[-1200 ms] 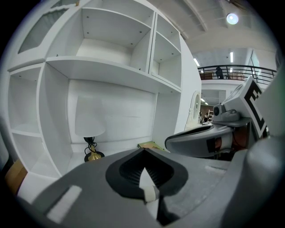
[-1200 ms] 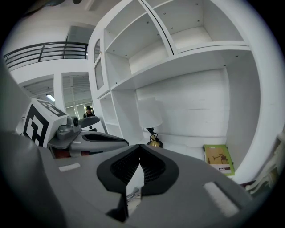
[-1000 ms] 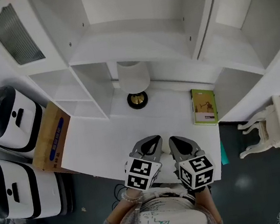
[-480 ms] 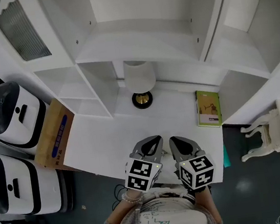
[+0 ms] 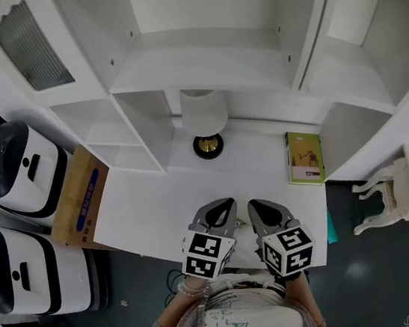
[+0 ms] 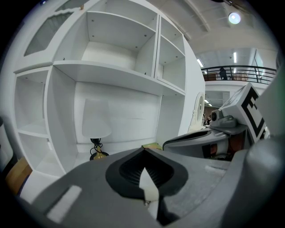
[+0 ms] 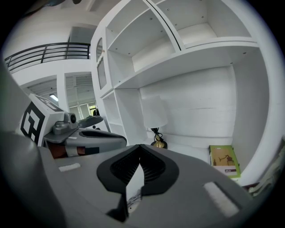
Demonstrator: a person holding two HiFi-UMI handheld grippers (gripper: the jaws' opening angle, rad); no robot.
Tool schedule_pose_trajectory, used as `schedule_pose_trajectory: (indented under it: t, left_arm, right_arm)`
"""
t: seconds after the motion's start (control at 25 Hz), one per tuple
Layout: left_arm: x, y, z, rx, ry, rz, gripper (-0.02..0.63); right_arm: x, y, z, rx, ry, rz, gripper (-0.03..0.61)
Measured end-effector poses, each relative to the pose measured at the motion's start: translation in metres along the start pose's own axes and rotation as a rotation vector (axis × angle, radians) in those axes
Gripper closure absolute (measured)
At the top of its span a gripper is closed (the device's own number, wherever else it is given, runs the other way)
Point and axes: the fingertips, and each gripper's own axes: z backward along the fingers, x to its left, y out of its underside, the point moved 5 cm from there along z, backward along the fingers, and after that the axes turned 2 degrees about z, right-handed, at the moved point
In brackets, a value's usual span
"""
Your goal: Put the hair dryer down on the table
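No hair dryer shows in any view. My left gripper and right gripper hang side by side over the near edge of the white table, close to the person's body. Both are shut with their tips touching and nothing between them. In the left gripper view the left gripper's jaws meet at the tip, and the right gripper lies just beside it. The right gripper view shows the right gripper shut the same way, with the left gripper alongside.
A white-shaded lamp on a dark round base stands at the back of the table under white shelving. A green book lies at the table's right. A cardboard box and two white appliances stand left; a white chair stands right.
The head view has shifted slightly, so the lamp and book sit a little lower and to the right. Both grippers stay still and shut.
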Motion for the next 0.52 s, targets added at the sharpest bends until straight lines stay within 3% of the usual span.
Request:
schedule_pose_trajectory:
  t: [0.52]
  left_arm:
    - [-0.001,-0.0007,-0.0022,-0.002,0.012,-0.002,0.612]
  right_arm:
    - [-0.0007,0.0009,0.0004,-0.001,0.004,-0.006,0.551]
